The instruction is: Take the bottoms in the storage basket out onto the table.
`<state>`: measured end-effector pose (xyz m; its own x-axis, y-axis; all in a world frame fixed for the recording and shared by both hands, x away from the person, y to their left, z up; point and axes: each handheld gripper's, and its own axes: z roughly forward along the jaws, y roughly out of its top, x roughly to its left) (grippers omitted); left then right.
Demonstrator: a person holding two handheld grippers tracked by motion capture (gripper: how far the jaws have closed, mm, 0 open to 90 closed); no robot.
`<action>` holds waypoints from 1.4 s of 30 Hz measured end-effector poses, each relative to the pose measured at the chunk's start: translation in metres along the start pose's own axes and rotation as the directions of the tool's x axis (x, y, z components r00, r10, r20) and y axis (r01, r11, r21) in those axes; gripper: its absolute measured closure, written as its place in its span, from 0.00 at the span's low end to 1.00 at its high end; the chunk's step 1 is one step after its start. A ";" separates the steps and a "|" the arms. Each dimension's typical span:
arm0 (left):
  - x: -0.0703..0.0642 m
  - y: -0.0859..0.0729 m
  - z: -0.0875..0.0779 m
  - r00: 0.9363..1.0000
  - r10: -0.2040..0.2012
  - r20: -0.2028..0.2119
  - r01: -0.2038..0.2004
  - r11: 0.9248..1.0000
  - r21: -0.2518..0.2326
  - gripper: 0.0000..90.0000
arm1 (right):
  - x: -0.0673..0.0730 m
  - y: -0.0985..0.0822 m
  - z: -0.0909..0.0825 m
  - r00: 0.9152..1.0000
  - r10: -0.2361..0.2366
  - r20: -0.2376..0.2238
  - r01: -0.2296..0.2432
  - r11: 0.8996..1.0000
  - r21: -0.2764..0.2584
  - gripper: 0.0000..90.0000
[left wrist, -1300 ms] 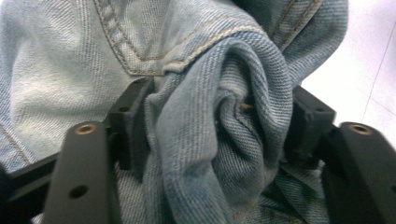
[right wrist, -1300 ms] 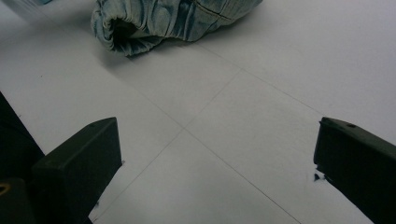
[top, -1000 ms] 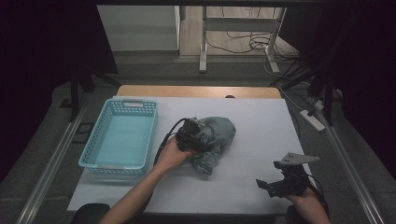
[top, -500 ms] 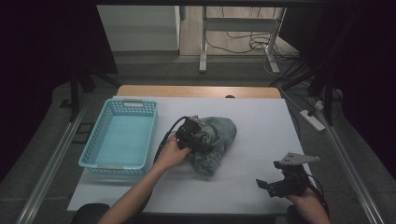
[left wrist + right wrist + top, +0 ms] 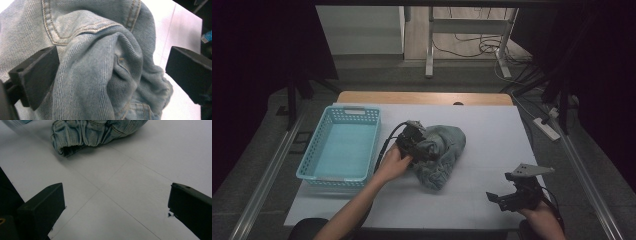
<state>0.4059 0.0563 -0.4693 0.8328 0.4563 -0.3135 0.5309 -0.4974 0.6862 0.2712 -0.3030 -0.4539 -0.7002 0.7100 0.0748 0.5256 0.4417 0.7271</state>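
No text, label, brand, number or sign can be read anywhere: the denim garment (image 5: 100, 62) bears just plain stitching, and the turquoise basket (image 5: 319, 152) and the white desk (image 5: 492, 135) carry no lettering.

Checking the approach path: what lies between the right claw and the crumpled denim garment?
Nothing: bare white tabletop separates the right claw from the denim garment, as the right gripper view shows.
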 end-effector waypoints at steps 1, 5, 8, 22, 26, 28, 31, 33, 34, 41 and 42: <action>0.000 0.000 -0.001 1.000 0.004 0.005 -0.004 1.000 -0.006 0.02 | 0.000 0.000 0.000 1.000 0.000 0.000 0.000 1.000 0.000 0.01; 0.000 -0.001 -0.004 1.000 0.011 0.005 -0.011 1.000 -0.007 0.02 | 0.000 0.000 0.000 1.000 -0.001 0.000 0.001 1.000 -0.001 0.01; 0.000 -0.002 -0.005 1.000 0.022 -0.008 -0.022 1.000 -0.001 0.02 | 0.000 0.000 0.000 1.000 0.001 -0.001 -0.001 1.000 -0.003 0.01; -0.006 -0.005 -0.018 0.997 0.063 -0.040 -0.064 0.998 -0.020 0.02 | 0.000 0.000 0.000 1.000 -0.002 -0.001 0.002 1.000 -0.004 0.01; -0.007 -0.005 -0.022 0.998 0.049 -0.035 -0.050 0.998 -0.037 0.02 | 0.000 0.000 0.000 1.000 -0.001 0.000 0.001 1.000 -0.004 0.01; -0.008 -0.006 -0.024 0.998 0.047 -0.039 -0.049 0.998 -0.042 0.02 | 0.000 0.000 0.000 1.000 0.000 0.000 0.000 1.000 -0.003 0.01; -0.008 -0.006 -0.025 0.998 0.045 -0.042 -0.046 0.998 -0.043 0.02 | 0.000 0.000 0.000 1.000 -0.002 0.000 0.002 1.000 -0.004 0.01; -0.009 -0.007 -0.027 0.998 0.043 -0.046 -0.045 0.998 -0.044 0.02 | 0.000 0.000 0.000 1.000 -0.002 0.000 0.002 1.000 -0.004 0.01; -0.009 -0.007 -0.028 0.998 0.043 -0.047 -0.045 0.998 -0.045 0.02 | 0.000 0.000 0.000 1.000 -0.001 0.000 0.001 1.000 -0.004 0.01; -0.010 -0.009 -0.032 0.998 0.043 -0.050 -0.045 0.998 -0.050 0.02 | 0.001 0.000 0.000 1.000 -0.003 -0.001 0.003 1.000 -0.004 0.01; -0.010 -0.009 -0.032 0.998 0.043 -0.050 -0.045 0.998 -0.050 0.02 | 0.001 0.000 0.000 1.000 -0.003 -0.001 0.003 1.000 -0.004 0.01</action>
<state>0.3876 0.0800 -0.4517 0.8458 0.4710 -0.2505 0.4839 -0.4796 0.7319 0.2706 -0.3028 -0.4538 -0.7021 0.7083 0.0731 0.5217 0.4417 0.7299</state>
